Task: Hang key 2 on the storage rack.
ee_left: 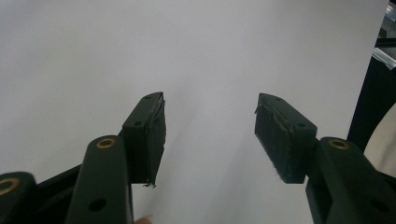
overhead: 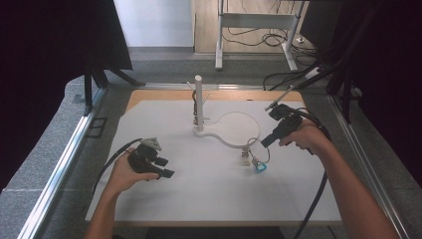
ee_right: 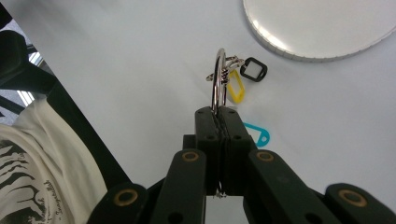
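The right gripper (ee_right: 219,112) pinches the key ring (ee_right: 218,79), so the ring's lower arc sits hidden between the pads. In the high view the tags (overhead: 254,162) blur into one small clump. The round base (ee_right: 322,28) runs off the top edge.

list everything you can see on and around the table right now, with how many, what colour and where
White table mat: one, white, covers the tabletop.
White stand with upright post and round base plate: one, white, far middle of the mat; its base plate lies beyond the ring.
Silver metal key ring: one, silver, pinched upright in the right claw, right of centre.
Plastic key tags: three on the ring, black-framed, yellow, teal.
Metal-legged desk: one, pale, on the floor beyond the table.
Cables: several, black, on the floor at far right.
Left claw: one, black, open over bare mat, near left.
Right claw: one, black, shut on the ring.
Forearms: two, from the near edge.
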Action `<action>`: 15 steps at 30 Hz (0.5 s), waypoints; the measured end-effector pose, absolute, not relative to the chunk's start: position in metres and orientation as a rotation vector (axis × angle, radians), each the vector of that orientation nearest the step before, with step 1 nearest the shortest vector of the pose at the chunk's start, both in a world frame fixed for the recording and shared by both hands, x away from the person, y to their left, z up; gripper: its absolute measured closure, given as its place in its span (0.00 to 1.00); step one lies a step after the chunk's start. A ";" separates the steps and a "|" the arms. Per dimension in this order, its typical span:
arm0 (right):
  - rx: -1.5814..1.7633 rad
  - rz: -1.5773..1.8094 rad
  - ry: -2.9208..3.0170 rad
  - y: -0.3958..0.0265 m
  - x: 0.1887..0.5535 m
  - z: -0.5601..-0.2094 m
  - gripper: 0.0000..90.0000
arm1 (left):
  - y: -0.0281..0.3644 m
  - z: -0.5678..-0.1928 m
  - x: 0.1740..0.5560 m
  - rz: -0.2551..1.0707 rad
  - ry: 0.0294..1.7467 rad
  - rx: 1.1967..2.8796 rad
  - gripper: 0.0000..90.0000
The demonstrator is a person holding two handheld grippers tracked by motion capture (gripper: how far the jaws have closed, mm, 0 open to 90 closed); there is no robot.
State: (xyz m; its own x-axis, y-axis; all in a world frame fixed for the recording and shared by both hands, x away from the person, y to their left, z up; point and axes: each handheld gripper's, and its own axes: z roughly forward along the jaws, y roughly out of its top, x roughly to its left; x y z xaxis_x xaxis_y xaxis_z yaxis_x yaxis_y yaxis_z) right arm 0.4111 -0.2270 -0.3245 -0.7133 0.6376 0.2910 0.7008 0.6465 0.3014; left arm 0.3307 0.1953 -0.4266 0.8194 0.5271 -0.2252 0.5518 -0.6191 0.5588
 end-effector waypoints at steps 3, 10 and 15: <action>-1.098 -0.589 -2.711 -0.224 0.413 -0.320 0.98 | 0.196 -0.426 0.331 -0.054 0.788 2.367 0.49; -1.093 -0.588 -2.723 -0.217 0.417 -0.310 0.98 | 0.196 -0.426 0.331 -0.055 0.787 2.366 0.49; -1.081 -0.583 -2.715 -0.214 0.421 -0.305 0.98 | 0.196 -0.426 0.330 -0.059 0.788 2.358 0.49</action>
